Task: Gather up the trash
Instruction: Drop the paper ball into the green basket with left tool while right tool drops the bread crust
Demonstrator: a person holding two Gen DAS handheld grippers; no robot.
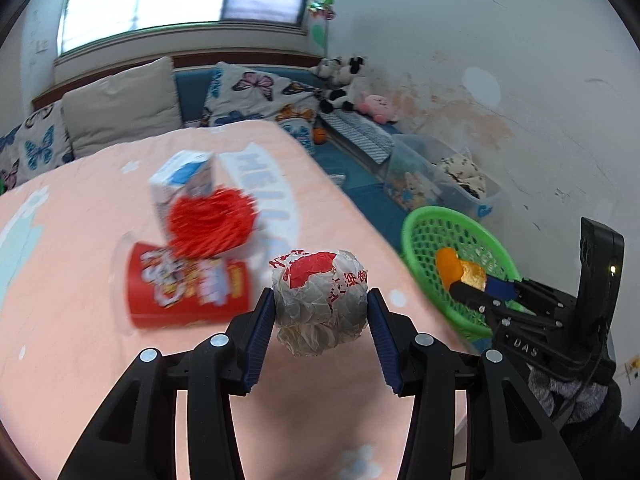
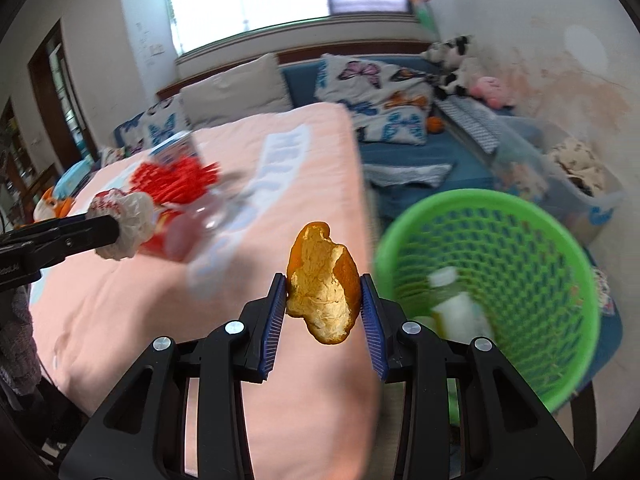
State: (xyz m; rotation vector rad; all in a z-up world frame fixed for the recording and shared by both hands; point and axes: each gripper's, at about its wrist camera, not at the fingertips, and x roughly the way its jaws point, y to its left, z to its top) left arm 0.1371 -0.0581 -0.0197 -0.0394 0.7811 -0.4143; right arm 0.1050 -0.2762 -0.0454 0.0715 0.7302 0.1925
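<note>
Right wrist view: the right gripper (image 2: 323, 307) clamps orange peel (image 2: 322, 285) off the peach table (image 2: 120, 300) edge, beside the green basket (image 2: 520, 232). The left gripper (image 1: 321, 320) grips crumpled paper (image 1: 320, 300) above the tabletop.

Both grippers, left gripper (image 1: 321, 306) and right gripper (image 2: 323, 298), are built of black linkages with silver screws and ribbed blue pads (image 1: 256, 340). A grey knitted sleeve (image 1: 560, 390) is worn.
</note>
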